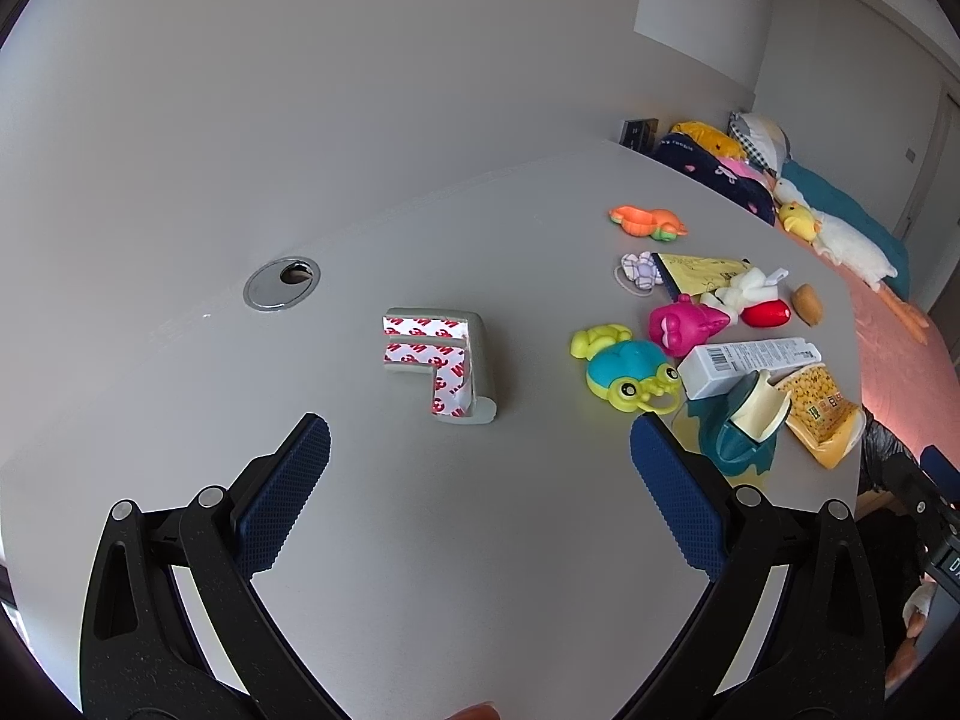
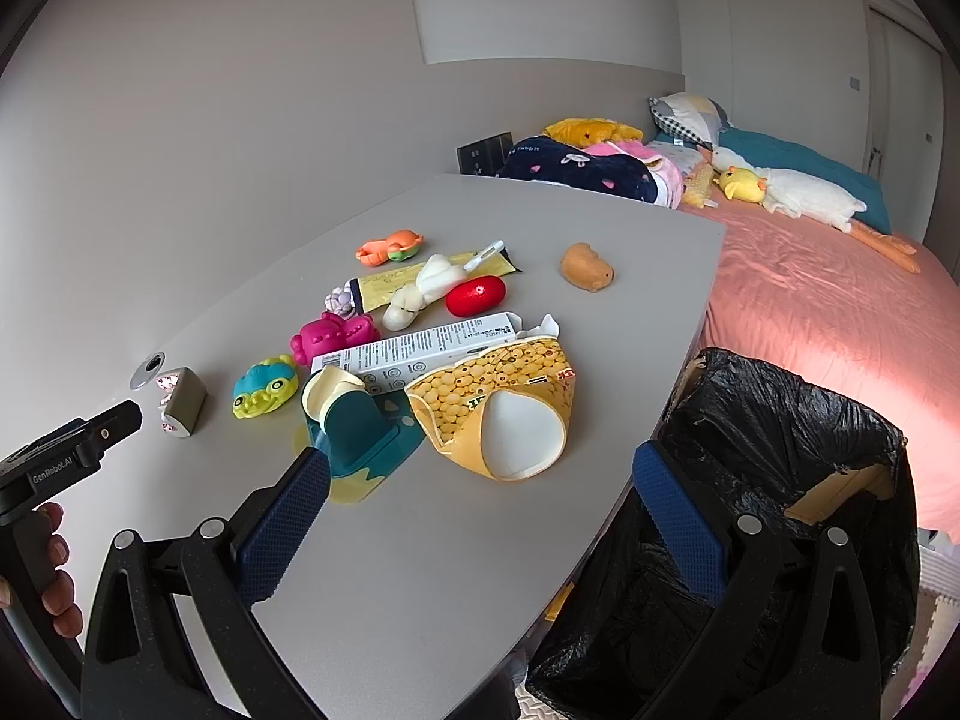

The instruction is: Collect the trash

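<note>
Left gripper (image 1: 480,450) spread wide, empty, hovering over the table (image 1: 420,540), aimed at the corner guard (image 1: 459,360) lying alone left of the toys. Likely light, soft foam with slick tape backing; best pinched across one leg. Right gripper (image 2: 480,468) also spread, empty, above the corn snack bag (image 2: 504,408): thin, crinkly, best grabbed at the open rim. Bin bag (image 2: 780,450) just beside table's right edge.

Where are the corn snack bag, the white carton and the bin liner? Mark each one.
corn snack bag (image 2: 510,381), right wrist view, on its printed yellow front.
white carton (image 2: 420,345), right wrist view, on its long printed side.
bin liner (image 2: 774,420), right wrist view, on its black plastic rim.
</note>
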### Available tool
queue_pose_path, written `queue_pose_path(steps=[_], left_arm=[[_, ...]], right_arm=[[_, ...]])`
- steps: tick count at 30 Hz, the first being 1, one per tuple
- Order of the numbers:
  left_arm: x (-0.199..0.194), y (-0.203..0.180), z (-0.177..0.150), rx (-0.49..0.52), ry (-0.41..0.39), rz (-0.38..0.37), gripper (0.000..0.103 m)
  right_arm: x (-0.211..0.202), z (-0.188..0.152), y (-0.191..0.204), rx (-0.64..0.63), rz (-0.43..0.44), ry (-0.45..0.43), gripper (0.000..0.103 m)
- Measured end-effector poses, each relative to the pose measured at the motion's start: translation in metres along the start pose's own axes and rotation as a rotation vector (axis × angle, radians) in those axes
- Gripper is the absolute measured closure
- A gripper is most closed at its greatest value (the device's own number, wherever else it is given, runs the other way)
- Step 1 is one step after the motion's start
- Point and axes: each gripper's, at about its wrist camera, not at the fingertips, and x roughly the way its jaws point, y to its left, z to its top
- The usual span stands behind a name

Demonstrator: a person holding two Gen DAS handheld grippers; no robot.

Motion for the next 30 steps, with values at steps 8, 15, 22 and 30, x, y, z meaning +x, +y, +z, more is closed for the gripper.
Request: queue_pose_path(steps=[8, 15, 22, 30], left_arm=[[0.0, 0.001, 0.0, 0.007, 0.001, -0.002, 0.006], [0.001, 0.002, 0.0, 0.01, 0.0, 0.003, 0.006], [0.007, 0.002, -0.002, 0.015, 0.012, 0.001, 0.006], [0.021, 0.018, -0.001, -0.038, 0.035, 0.031, 0.006]], right_arm=[[0.0, 0.0, -0.001, -0.001, -0.001, 0.002, 0.003], [0.001, 0.0, -0.001, -0.002, -0.001, 0.002, 0.003], [0.008, -0.001, -0.011, 0.015, 0.009, 0.021, 0.003], [0.031, 0.0, -0.019, 0.035, 0.029, 0.057, 0.003]])
